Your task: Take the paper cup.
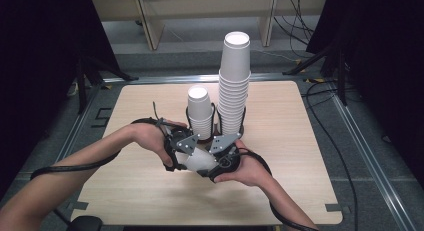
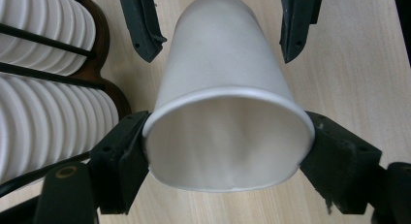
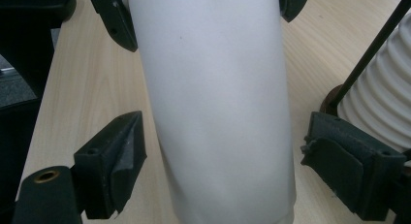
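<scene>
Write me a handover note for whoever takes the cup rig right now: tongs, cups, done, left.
Left tongs: shut on the rim end of a white paper cup, which lies sideways just above the table.
Right tongs: open, jaws on either side of the same cup's body, pads clear of it.
Cup stacks: short stack and tall stack stand in the wire holder mid-table, just beyond the hands.
Done: one cup is out, held by the left alone.
Left: probably place this cup, likely onto a stack; which one I can't tell.
</scene>
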The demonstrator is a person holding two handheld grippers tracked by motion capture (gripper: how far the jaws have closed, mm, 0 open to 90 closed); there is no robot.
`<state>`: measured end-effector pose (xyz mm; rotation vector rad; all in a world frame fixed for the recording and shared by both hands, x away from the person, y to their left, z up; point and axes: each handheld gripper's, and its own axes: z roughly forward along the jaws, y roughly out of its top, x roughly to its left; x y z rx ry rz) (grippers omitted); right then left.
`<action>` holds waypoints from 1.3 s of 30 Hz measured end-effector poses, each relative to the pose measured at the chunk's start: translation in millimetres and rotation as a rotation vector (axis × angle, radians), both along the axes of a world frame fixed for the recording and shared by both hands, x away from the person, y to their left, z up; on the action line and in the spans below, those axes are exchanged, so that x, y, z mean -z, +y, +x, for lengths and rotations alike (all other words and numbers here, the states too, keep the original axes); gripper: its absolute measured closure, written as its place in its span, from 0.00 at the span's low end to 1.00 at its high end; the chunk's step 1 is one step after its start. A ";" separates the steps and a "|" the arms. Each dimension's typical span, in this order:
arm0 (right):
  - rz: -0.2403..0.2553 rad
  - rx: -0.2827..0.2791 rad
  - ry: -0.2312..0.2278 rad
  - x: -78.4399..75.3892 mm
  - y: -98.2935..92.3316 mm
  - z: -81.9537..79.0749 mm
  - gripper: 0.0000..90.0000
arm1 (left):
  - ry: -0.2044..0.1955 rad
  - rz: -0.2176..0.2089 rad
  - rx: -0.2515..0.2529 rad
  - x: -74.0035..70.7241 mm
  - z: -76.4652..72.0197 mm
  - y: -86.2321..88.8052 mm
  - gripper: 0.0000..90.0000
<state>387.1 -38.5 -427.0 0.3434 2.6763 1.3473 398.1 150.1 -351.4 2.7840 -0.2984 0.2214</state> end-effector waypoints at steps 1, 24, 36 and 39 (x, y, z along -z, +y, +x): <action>0.000 0.000 -0.001 0.2 0.4 0.2 0.17 | -0.002 0.001 0.002 -0.6 0.1 -0.2 0.25; -0.024 -0.014 0.003 6.5 5.5 0.8 0.20 | -0.006 0.004 0.031 -1.5 -3.7 -7.8 0.25; -0.037 -0.023 0.023 11.8 8.9 0.1 0.23 | -0.012 -0.001 0.045 -2.0 -5.1 -10.0 0.25; -0.040 -0.035 -0.010 12.2 10.1 1.3 0.24 | -0.013 0.003 0.052 -1.6 -5.1 -10.4 0.25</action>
